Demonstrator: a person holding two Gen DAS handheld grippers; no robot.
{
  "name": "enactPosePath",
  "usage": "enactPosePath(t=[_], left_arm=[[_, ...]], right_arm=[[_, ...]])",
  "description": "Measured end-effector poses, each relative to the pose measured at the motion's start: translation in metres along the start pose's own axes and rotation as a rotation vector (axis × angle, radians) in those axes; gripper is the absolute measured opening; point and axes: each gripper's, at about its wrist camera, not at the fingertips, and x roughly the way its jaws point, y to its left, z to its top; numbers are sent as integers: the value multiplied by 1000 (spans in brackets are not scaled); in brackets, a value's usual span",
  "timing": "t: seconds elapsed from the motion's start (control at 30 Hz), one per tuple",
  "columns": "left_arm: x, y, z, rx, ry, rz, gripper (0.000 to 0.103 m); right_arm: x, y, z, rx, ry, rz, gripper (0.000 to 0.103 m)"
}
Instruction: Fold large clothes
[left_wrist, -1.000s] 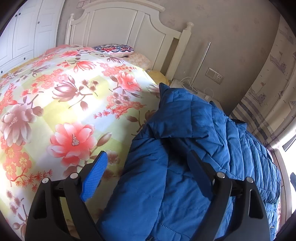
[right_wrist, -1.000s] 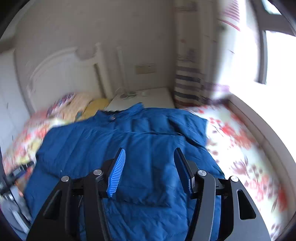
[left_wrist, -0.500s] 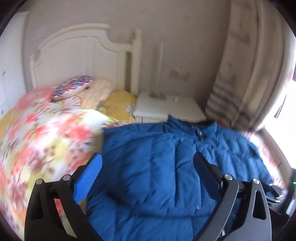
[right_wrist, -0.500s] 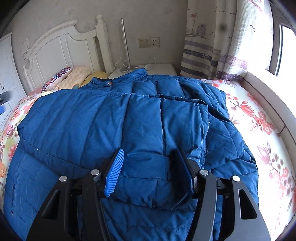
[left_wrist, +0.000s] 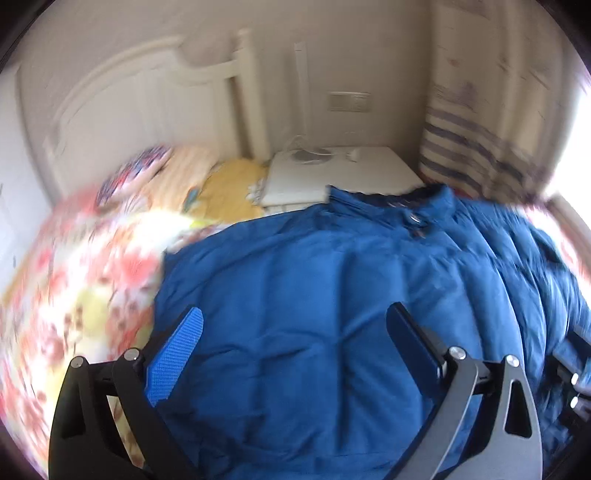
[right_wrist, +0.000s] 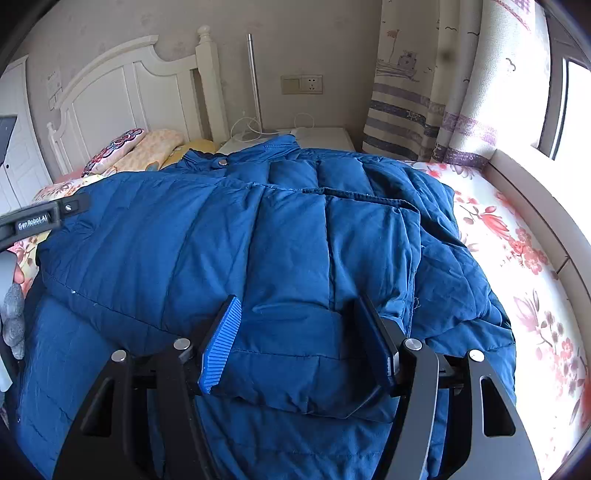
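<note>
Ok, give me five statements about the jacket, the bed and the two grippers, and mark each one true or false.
1. The blue puffer jacket lies spread on a floral bedspread. True.
2. The jacket's collar points away from the headboard. False: the collar lies at the headboard end.
3. The left gripper is clamped shut on a sleeve. False: its jaws stand wide apart above the jacket, gripping nothing.
4. A folded-over flap of the jacket sits between the fingers of the right gripper, whose jaws are opening. True.
5. The curtain by the window is plain white. False: it has purple stripes and a printed pattern.
</note>
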Motion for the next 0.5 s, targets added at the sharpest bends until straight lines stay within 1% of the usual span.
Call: enactPosePath(t=[0.03, 0.07, 0.1, 0.13, 0.17, 0.2, 0.27, 0.33, 0.37, 0.4, 0.43, 0.5], left_arm=[[8, -6, -2, 15, 22, -2, 99], [23, -8, -8, 22, 61, 7, 100], [37, -7, -17, 11, 87, -1, 101], [42, -2, -22, -11, 77, -28, 101], [42, 0, -23, -21, 74, -35, 101], [42, 1, -23, -25, 72, -29, 101], [45, -1, -24, -10, 72, -19, 101], [45, -3, -25, -8, 72, -15, 101], [43, -5, -27, -9, 71, -15, 101], [43, -5, -27, -11, 71, -16, 101], [43, -5, -28, -11, 71, -15, 101], [43, -4, -28, -11, 69, -16, 101]], right_arm=[[0, 0, 0, 1, 0, 2, 63], [0, 0, 0, 3, 0, 5, 63], [0, 0, 0, 5, 1, 7, 63], [-1, 1, 0, 7, -2, 12, 63], [-1, 1, 0, 8, -4, 15, 64], [-2, 0, 0, 9, -5, 21, 66], [-4, -1, 2, 18, -11, 31, 65], [-17, -1, 5, 51, -69, 9, 65], [-26, 4, 9, 52, -114, 18, 65], [-31, 11, 14, 31, -138, 18, 65], [-35, 23, 22, -19, -156, 2, 65], [-30, 40, 36, -99, -151, -10, 65]])
